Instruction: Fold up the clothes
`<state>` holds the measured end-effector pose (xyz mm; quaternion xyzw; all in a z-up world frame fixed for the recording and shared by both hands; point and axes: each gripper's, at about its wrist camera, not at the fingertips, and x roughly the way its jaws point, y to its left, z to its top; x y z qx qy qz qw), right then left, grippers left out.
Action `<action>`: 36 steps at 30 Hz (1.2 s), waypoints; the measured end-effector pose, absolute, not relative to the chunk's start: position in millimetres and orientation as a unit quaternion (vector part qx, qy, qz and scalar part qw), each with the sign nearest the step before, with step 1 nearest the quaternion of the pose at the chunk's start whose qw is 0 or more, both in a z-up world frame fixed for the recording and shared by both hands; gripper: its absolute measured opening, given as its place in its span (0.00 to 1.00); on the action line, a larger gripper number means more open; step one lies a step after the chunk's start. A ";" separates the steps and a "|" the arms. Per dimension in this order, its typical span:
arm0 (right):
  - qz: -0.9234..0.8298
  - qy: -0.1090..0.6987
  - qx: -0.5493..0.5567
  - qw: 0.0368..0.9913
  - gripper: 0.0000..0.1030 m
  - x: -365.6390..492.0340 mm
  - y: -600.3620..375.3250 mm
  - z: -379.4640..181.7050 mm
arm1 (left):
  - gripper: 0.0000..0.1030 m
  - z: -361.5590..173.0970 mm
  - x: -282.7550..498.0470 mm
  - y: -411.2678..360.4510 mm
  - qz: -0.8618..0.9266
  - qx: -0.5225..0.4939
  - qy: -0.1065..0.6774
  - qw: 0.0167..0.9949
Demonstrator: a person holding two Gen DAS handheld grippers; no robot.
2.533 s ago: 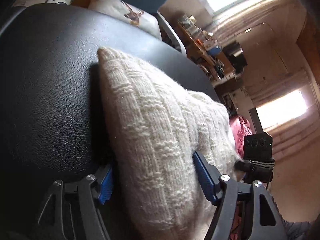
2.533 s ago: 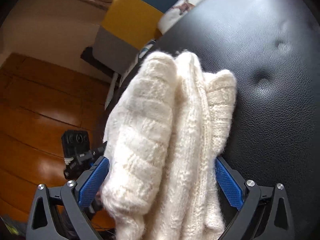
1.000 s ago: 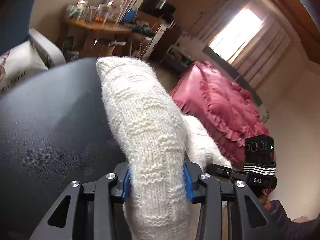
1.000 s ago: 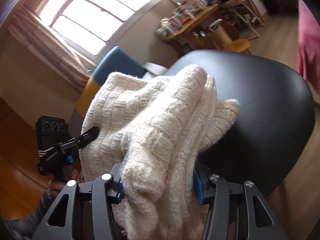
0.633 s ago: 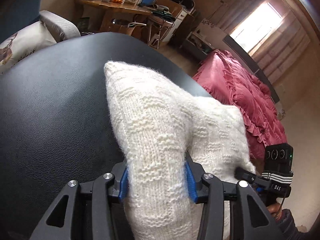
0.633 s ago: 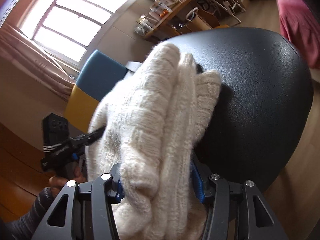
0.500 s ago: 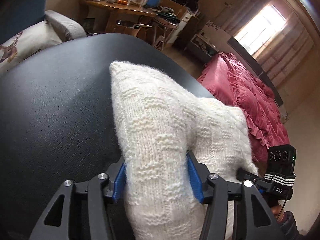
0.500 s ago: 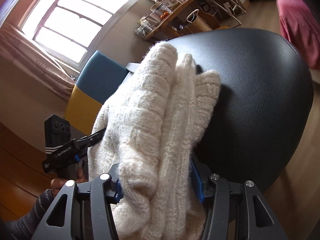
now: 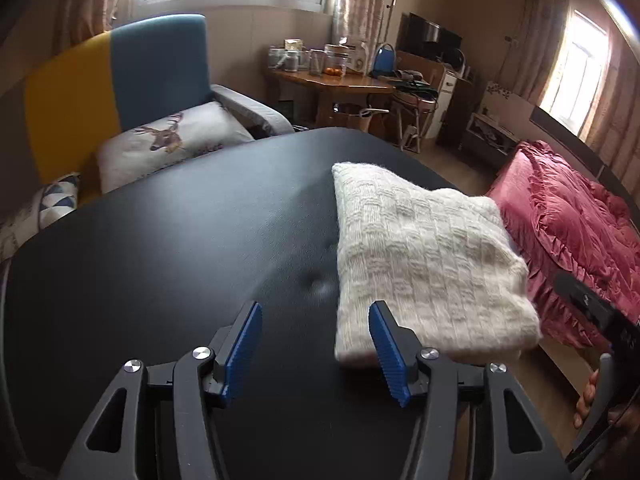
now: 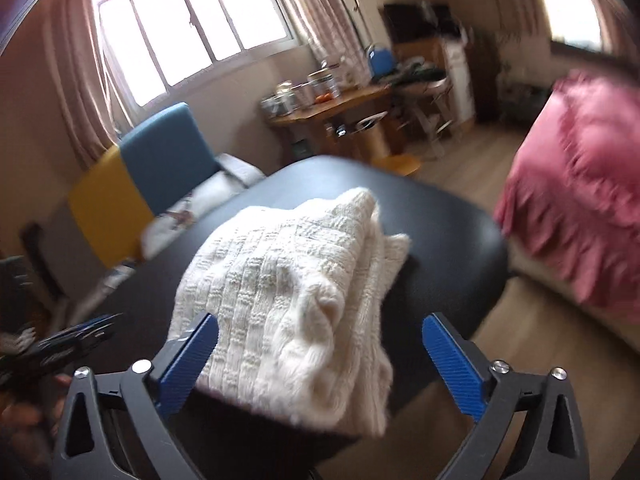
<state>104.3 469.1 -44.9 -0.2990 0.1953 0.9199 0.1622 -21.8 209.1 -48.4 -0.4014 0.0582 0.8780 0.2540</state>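
Observation:
A folded cream knitted sweater (image 9: 424,264) lies on the right part of a black padded surface (image 9: 168,264), its right edge hanging slightly past the rim. My left gripper (image 9: 316,344) is open just short of the sweater's near left corner, nothing between its blue pads. In the right wrist view the same sweater (image 10: 296,288) lies ahead on the black surface (image 10: 448,240), a little raised. My right gripper (image 10: 320,356) is wide open, the pads standing apart on either side of the sweater's near end without touching it.
A blue and yellow armchair (image 9: 120,76) with a deer cushion (image 9: 172,140) stands behind the surface. A wooden table (image 9: 332,84) with jars is further back. A pink ruffled bed cover (image 9: 580,240) lies to the right. A hand (image 9: 592,396) holds the other gripper at lower right.
Both grippers have opened and let go of the sweater, then drawn back from it. The sweater now rests flat on the black surface instead of being held up.

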 end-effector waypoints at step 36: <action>0.922 0.119 -0.323 0.176 1.00 76.8 413.5 -41.0 | 0.55 21.2 32.8 261.5 0.894 -0.349 0.094 0.266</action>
